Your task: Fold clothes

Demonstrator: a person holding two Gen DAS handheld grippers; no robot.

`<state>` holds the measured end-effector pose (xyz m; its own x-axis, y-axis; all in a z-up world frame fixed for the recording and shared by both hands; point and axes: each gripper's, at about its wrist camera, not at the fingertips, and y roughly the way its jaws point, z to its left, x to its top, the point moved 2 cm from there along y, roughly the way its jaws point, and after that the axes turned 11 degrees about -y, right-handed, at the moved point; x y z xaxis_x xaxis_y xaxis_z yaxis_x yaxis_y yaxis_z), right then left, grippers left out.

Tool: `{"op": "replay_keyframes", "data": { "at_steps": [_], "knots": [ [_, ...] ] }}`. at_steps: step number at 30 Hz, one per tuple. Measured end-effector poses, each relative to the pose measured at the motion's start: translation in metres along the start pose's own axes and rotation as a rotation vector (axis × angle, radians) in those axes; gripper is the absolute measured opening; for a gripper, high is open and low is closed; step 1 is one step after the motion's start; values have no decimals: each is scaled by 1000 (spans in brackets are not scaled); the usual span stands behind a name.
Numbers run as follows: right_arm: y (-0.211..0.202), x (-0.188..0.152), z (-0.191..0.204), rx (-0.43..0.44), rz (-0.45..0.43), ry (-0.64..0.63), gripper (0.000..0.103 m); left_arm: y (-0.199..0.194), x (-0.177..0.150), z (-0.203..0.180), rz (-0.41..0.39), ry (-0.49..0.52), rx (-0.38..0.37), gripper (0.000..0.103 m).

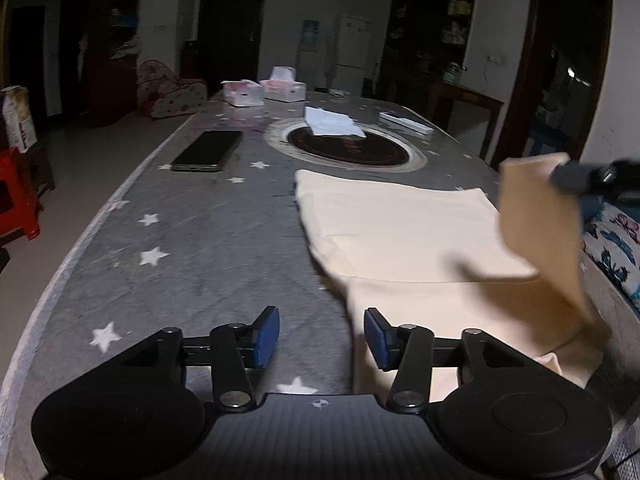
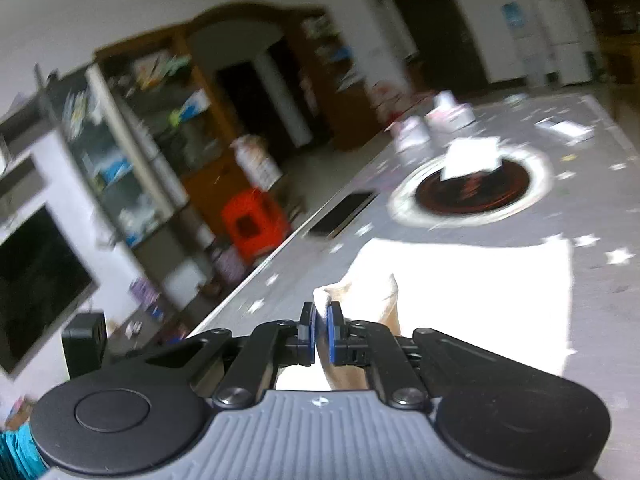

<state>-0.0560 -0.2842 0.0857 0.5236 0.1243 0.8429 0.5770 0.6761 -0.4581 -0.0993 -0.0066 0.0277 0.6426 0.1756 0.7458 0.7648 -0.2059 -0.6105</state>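
Note:
A cream garment (image 1: 404, 232) lies flat on the grey star-patterned table (image 1: 208, 240), to the right of centre in the left wrist view. My left gripper (image 1: 322, 334) is open just above the table at the garment's near left edge, nothing between its blue pads. My right gripper (image 2: 320, 330) is shut on a corner of the same cream garment (image 2: 460, 292), lifted off the table. In the left wrist view that raised flap (image 1: 540, 220) hangs from the right gripper (image 1: 568, 178) at the far right.
A dark phone (image 1: 208, 151) lies on the table's left side. A round black hob (image 1: 350, 148) with white paper (image 1: 332, 122) on it sits beyond the garment. Tissue boxes (image 1: 264, 90) stand at the far end. A red stool (image 1: 18, 192) stands left of the table.

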Motion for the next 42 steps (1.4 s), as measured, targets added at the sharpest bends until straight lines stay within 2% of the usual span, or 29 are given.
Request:
{"op": "replay_keyframes", "data": {
  "at_steps": [4,7,9,10,12,15,18,22,27,31,35,39,42],
  "knots": [
    [37,-12,27,76,87,-28,6,-3,-1,7,-5,-18,9,56],
    [51,-21,37,106,132,-34,13,-3,-3,7,-2,-17,4,56],
    [48,-23,38,117,142,-40,17,-2,-4,6,-2,-14,0,56],
    [42,-22,36,112,138,-47,22,-2,-4,5,-4,-10,-1,56],
    [29,-22,33,92,131,-64,23,-2,-4,3,-9,-4,-6,56],
    [9,-26,20,16,138,-98,23,-2,-3,-2,-14,5,-25,54],
    [-15,-44,10,-86,169,-133,23,-2,-3,-13,-19,28,-59,54],
    [-33,-76,1,-168,224,-155,23,2,-3,-34,-10,75,-116,56],
    [-40,-99,-3,-190,246,-141,23,13,-7,-60,28,113,-203,61],
    [-45,-87,-2,-204,195,-168,30,23,-6,-74,44,137,-237,67],
    [-37,-74,-13,-243,148,-166,30,36,-3,-80,52,124,-261,67],
    [-26,-79,-28,-272,162,-125,30,49,-4,-77,77,112,-232,65],
    [-23,-86,-35,-267,166,-115,30,51,-7,-68,76,113,-222,55]
  ]
}}
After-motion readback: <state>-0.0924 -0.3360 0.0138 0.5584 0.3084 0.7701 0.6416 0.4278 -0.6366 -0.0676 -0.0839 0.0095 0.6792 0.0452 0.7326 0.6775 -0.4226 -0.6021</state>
